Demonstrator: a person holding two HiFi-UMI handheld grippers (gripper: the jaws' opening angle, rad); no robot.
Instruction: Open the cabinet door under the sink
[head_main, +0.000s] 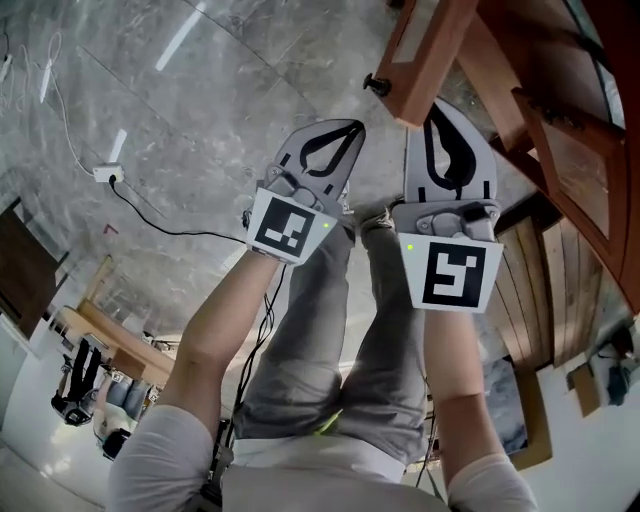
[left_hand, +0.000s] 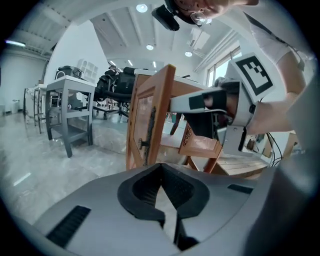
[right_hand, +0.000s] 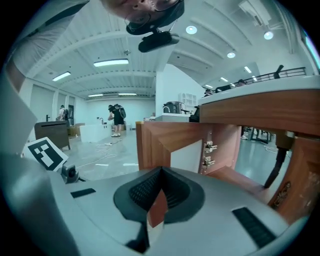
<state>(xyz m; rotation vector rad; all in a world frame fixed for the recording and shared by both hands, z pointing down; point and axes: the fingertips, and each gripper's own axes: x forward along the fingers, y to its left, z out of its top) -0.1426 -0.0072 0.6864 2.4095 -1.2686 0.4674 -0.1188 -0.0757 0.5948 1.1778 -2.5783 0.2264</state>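
Seen over grey trousers (head_main: 320, 350), both tools shut and empty: left gripper (head_main: 350, 130) with jaws pressed tip to tip, right gripper (head_main: 445, 115) likewise closed on nothing. Just beyond the right tips at 12 o'clock, the cabinet door (head_main: 430, 45), standing swung out, long edge running 1 to 7 o'clock. Black knob (head_main: 377, 85) at 1 o'clock from the left tips, 10 o'clock from the right. Nearer the right gripper, by the look of it. Marble floor (head_main: 200, 120) beyond.
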